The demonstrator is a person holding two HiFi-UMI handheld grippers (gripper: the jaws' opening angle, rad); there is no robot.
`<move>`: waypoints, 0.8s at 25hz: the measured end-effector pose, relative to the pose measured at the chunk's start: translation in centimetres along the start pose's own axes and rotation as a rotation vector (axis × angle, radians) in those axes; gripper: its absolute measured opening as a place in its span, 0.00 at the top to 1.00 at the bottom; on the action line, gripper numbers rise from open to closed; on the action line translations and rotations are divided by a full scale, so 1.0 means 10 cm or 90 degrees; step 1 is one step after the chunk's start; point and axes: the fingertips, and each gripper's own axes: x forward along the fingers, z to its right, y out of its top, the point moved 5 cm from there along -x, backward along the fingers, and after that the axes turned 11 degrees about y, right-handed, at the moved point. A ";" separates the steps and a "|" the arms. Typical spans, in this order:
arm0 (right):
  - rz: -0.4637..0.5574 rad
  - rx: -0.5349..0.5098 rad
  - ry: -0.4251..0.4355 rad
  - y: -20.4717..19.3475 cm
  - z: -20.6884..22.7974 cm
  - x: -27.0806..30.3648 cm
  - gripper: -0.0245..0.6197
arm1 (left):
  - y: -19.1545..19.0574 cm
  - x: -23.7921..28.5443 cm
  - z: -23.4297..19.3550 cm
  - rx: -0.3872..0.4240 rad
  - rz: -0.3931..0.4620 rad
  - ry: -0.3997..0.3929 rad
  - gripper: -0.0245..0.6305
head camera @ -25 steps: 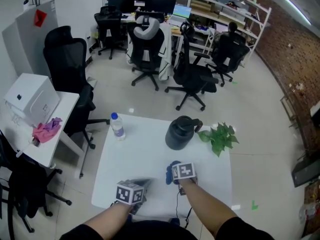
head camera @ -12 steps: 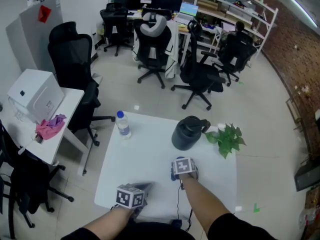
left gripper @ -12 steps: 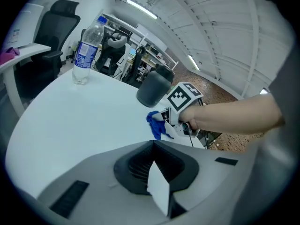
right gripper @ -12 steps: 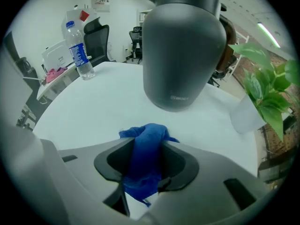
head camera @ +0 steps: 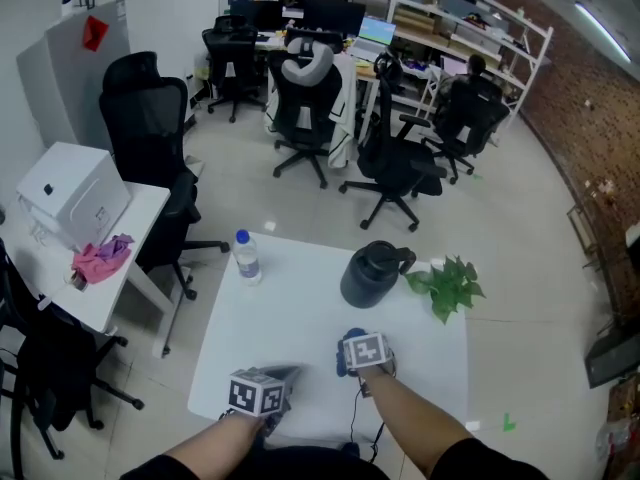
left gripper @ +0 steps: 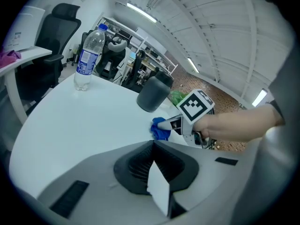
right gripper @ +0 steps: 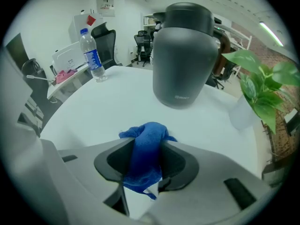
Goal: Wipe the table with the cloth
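A blue cloth [right gripper: 145,149] is bunched between the jaws of my right gripper [right gripper: 146,146], which is shut on it and presses it onto the white table [head camera: 280,318]. In the head view the cloth [head camera: 345,343] shows just ahead of the right gripper [head camera: 358,358], near the table's front middle. My left gripper [head camera: 270,396] rests at the front left edge. In the left gripper view its jaws meet tip to tip with nothing between them, and the cloth [left gripper: 160,129] lies ahead to the right.
A dark grey jug [head camera: 372,273] stands just beyond the cloth. A small green plant [head camera: 447,286] is to its right and a water bottle [head camera: 245,256] at the far left. Office chairs [head camera: 390,163] stand beyond; a side desk [head camera: 100,268] with a white box is on the left.
The right gripper with the cloth edged a little towards the jug, then back towards me. The left gripper stayed at the front edge.
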 end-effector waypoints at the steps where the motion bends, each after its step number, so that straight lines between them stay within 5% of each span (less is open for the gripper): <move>1: -0.012 0.001 0.003 -0.07 -0.04 0.02 0.70 | 0.01 0.01 0.01 0.001 0.003 -0.002 0.96; 5: -0.023 -0.007 -0.018 -0.18 -0.05 0.18 0.70 | -0.01 0.06 0.05 -0.002 0.001 -0.010 0.96; 13: 0.042 -0.005 -0.048 0.33 0.21 0.41 0.70 | -0.07 0.07 -0.07 -0.019 -0.012 -0.013 0.96; 20: 0.036 0.057 -0.021 0.44 0.31 0.48 0.70 | -0.09 -0.03 -0.14 -0.023 -0.008 0.000 0.96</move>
